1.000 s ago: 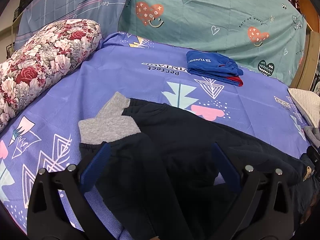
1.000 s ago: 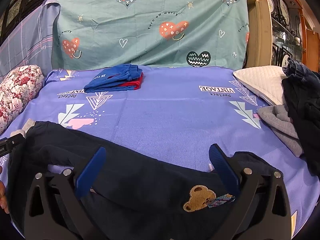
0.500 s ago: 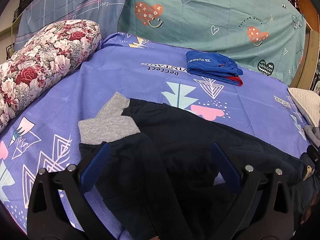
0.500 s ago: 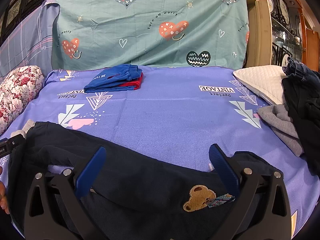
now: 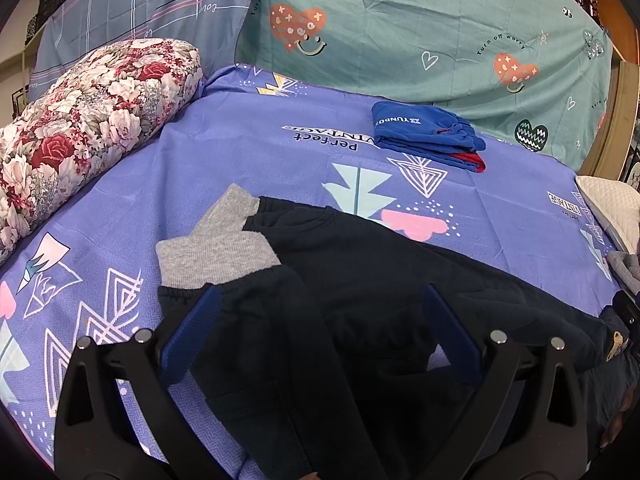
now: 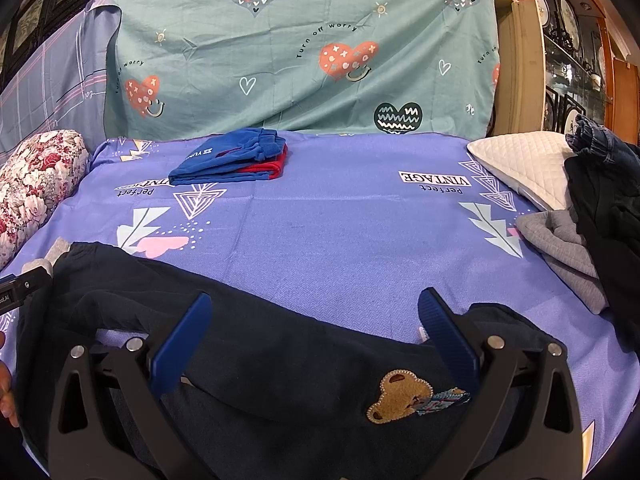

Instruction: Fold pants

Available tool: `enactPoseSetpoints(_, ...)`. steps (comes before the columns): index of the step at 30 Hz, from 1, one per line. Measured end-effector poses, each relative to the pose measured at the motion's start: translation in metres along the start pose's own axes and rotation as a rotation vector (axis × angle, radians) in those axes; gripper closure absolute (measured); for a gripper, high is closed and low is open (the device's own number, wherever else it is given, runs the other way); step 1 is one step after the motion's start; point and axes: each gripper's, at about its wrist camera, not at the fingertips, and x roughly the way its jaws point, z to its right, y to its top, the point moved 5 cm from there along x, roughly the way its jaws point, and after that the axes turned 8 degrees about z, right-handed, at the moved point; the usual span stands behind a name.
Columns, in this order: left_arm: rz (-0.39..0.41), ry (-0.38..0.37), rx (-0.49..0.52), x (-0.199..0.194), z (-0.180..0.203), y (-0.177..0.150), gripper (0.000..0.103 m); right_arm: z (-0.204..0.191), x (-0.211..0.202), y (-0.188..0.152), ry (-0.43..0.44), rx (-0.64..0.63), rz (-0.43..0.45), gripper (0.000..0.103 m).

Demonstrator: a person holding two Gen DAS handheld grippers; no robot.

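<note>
Left gripper point(image 5: 320, 316), jaws spread, hovers over the dark navy fabric pants point(image 5: 360, 280) with grey ribbed cuffs point(image 5: 212, 252) at lower centre. Right gripper point(image 6: 314, 320), also spread, frames their brown bear patch point(image 6: 400, 396) at the bottom.

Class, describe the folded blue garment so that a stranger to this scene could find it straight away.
Start at the purple bedsheet and look to its far edge, just below the hanging teal sheet. There lies the blue garment, neatly folded with a red layer showing underneath. Unlike the dark pants spread near the camera, it is small, bright and already folded.
</note>
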Motion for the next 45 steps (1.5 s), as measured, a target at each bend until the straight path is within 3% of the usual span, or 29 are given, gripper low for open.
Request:
enactPoseSetpoints(41, -0.016, -0.002, -0.001, 0.004, 0.000, -0.003, 0.002, -0.004, 0.002, -0.003, 0.005, 0.004, -0.017, 0.001)
enactPoseSetpoints(45, -0.003, -0.042, -0.014, -0.006, -0.015, 0.012, 0.002, 0.006, -0.003, -0.001, 0.081, 0.043, -0.057, 0.001)
